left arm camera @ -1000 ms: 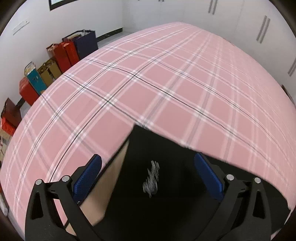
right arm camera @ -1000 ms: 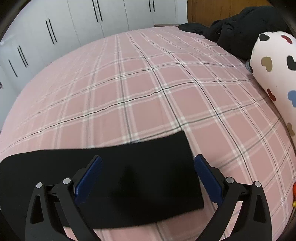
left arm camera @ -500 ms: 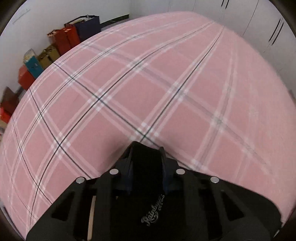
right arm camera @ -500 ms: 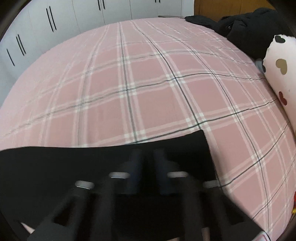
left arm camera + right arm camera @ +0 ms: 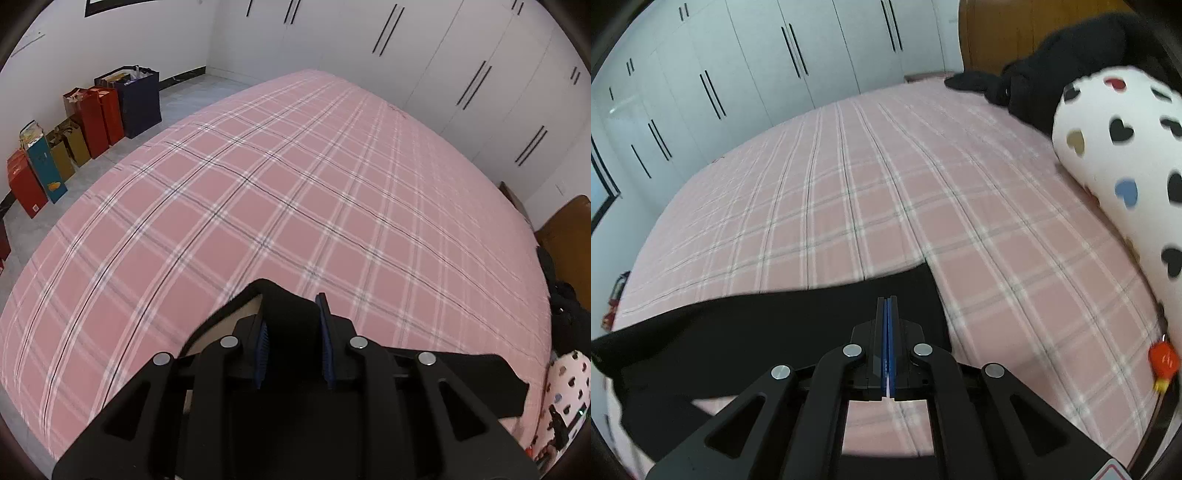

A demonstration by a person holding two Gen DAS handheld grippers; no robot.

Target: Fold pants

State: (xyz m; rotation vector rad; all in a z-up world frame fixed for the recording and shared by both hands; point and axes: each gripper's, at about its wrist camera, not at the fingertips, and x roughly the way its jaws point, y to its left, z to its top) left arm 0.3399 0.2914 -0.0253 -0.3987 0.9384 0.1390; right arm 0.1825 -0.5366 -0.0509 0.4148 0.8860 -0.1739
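The black pants [image 5: 783,325] lie across the near side of a pink plaid bed [image 5: 886,192]. My right gripper [image 5: 888,301] is shut on the pants' edge near the right end, lifted a little off the sheet. My left gripper [image 5: 291,306] is shut on a bunched fold of the black pants [image 5: 286,295], raised above the bed [image 5: 280,184]; the fabric's tan inner side shows to its left. The pants' near part is hidden under both grippers.
A white heart-print pillow [image 5: 1123,158] and a black garment [image 5: 1052,77] lie at the headboard on the right. Gift bags [image 5: 77,136] stand on the floor along the left wall. White wardrobes [image 5: 757,74] line the far side.
Both grippers were open over the pants a second ago; they have closed on the fabric and lifted it, and the views have risen above the bed.
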